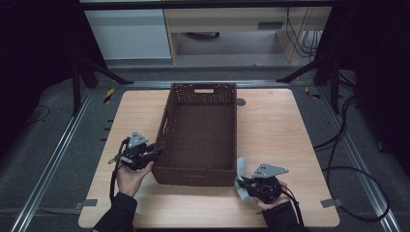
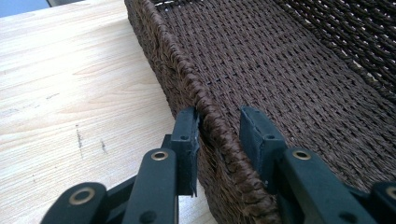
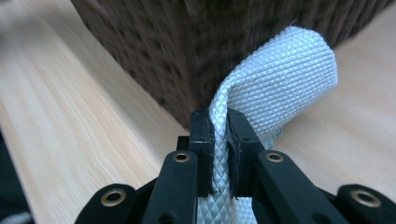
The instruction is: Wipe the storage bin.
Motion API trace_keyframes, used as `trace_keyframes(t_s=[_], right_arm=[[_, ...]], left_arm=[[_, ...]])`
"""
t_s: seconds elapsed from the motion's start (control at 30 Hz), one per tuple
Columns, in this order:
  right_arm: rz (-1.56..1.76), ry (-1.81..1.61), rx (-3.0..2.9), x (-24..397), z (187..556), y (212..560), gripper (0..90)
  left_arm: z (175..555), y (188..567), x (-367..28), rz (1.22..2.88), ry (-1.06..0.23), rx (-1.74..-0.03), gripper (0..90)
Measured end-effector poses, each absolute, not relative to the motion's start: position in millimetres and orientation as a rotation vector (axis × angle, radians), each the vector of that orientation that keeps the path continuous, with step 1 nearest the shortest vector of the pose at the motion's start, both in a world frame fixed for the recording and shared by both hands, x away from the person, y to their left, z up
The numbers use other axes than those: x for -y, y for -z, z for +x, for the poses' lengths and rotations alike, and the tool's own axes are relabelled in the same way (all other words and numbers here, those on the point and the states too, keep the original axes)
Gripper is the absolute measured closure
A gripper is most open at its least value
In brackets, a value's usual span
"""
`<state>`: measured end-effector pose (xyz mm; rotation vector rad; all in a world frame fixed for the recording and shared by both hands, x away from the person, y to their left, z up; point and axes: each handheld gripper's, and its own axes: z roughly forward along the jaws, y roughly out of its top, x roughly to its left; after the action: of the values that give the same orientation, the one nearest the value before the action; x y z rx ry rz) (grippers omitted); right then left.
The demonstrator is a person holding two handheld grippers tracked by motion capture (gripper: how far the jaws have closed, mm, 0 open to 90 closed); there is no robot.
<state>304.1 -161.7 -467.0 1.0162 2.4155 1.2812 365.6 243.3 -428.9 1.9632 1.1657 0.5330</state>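
Cloth (image 3: 280,79), pale grey-white with a diamond weave, is pinched between the pads of the right gripper (image 3: 219,140), whose jaws are closed tight on a folded thickness of it. Its free end curls up and over beyond the fingertips, close to the near right corner of the basket (image 1: 201,99). In the high view the cloth (image 1: 240,179) hangs just beside that corner, over bare tabletop, with the right gripper (image 1: 241,182) near the front edge of the table (image 1: 280,130).

At the basket's left wall the left gripper (image 2: 219,135) straddles the woven rim (image 2: 205,107): one jaw stands outside against the wall, the other inside with a small gap showing, so the jaws are partly apart around the rim; a firm squeeze cannot be made out. In the high view the left gripper (image 1: 157,152) sits at the near end of that long side.

Inside, the brown wicker floor lies bare from wall to wall. Wood shows wide to the right of the basket and in a narrower strip to its left, and a band runs along the front edge.
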Motion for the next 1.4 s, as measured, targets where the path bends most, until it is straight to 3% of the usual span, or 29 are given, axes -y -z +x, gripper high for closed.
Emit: trace_keyframes(t_s=[0.27,0.7,1.07,1.4], right_arm=[[0.916,-1.397,-2.296,163,285,435,82.7],[1.041,-1.217,-2.485,154,296,482,82.6],[0.933,-1.471,-2.229,166,278,430,82.6],[1.042,-1.263,-2.425,159,293,473,82.7]], left_arm=[[365,429,-243,1.963,-0.535,-1.167,67.3],[365,429,-243,1.964,-0.535,-1.166,67.3],[365,429,-243,1.961,-0.532,-1.167,67.4],[365,429,-244,1.956,-0.525,-1.167,67.5]])
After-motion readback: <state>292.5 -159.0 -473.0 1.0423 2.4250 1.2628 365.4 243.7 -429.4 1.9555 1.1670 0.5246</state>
